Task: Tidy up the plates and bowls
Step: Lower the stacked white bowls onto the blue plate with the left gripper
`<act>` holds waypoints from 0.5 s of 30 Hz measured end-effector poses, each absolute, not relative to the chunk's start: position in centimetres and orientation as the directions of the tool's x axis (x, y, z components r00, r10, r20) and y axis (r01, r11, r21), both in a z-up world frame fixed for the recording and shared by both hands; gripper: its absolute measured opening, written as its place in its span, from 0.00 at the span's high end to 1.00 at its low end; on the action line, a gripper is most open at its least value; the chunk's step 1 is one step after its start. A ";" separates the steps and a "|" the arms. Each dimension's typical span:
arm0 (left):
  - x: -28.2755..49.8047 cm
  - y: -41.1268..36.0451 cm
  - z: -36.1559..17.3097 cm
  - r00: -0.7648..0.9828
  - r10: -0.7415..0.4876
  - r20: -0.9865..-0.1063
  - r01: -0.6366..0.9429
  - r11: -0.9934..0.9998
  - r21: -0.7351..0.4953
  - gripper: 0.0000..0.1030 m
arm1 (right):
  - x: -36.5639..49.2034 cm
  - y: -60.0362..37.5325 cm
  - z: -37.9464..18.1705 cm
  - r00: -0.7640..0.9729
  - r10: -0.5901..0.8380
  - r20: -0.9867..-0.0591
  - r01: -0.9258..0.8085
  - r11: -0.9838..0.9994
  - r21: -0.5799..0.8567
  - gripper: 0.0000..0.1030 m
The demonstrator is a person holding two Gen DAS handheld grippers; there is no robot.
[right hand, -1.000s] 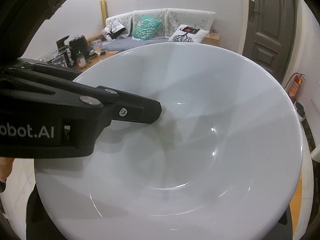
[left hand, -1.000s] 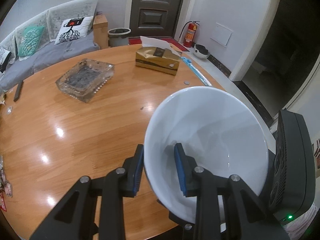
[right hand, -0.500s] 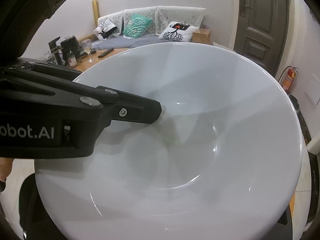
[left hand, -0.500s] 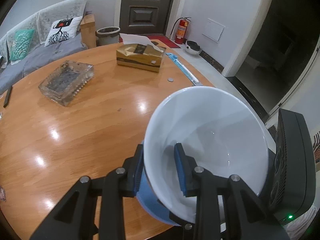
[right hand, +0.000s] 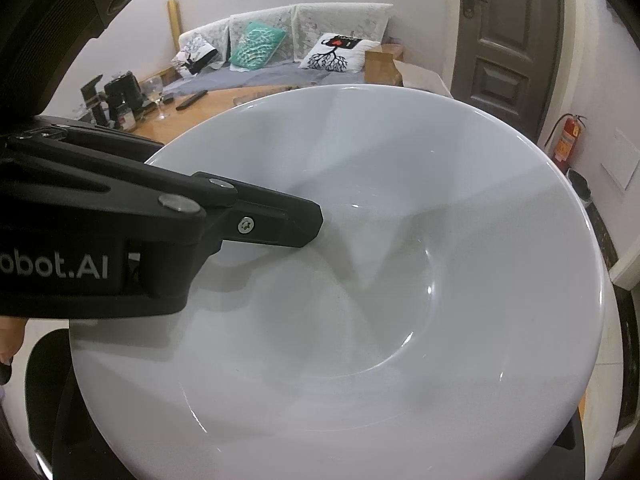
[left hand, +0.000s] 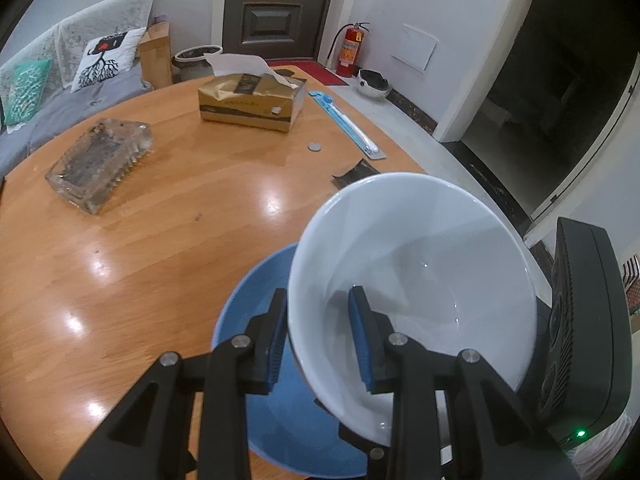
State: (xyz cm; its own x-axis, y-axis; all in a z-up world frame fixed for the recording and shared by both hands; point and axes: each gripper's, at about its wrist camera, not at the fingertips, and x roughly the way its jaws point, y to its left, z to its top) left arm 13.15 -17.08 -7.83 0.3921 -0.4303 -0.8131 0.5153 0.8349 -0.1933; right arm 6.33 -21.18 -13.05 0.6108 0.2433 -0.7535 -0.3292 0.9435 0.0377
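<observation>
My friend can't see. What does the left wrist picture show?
The left gripper is pinching the rim of a white bowl, tilted above a blue bowl on a round wooden table. Farther back on the table are a glass ashtray and a tissue box.

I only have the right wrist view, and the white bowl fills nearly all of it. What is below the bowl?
Observer: A blue bowl sits on the wooden table, partly under the tilted white bowl.
Operator: I see one black finger inside the bowl. Is there one outside?
Observer: Yes. The left gripper pinches the wall, with one blue pad inside and one outside.
Operator: Are the two bowls touching?
Observer: I cannot tell, because the white bowl hides where they would meet.
Operator: What else is on the table?
Observer: A tissue box and a glass ashtray, both farther off and apart from the bowls.
</observation>
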 end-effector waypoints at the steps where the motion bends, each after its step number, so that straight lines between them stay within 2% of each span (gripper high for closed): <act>1: 13.2 -17.2 -8.0 0.390 -0.431 -0.814 0.517 0.834 -0.194 0.74 | 6.4 -21.4 -13.2 0.608 0.242 -0.756 -0.327 0.944 0.039 0.01; 15: 14.8 -17.6 -9.9 0.360 -0.433 -0.827 0.506 0.835 -0.217 0.74 | 7.8 -21.9 -14.5 0.573 0.239 -0.784 -0.332 0.942 0.044 0.01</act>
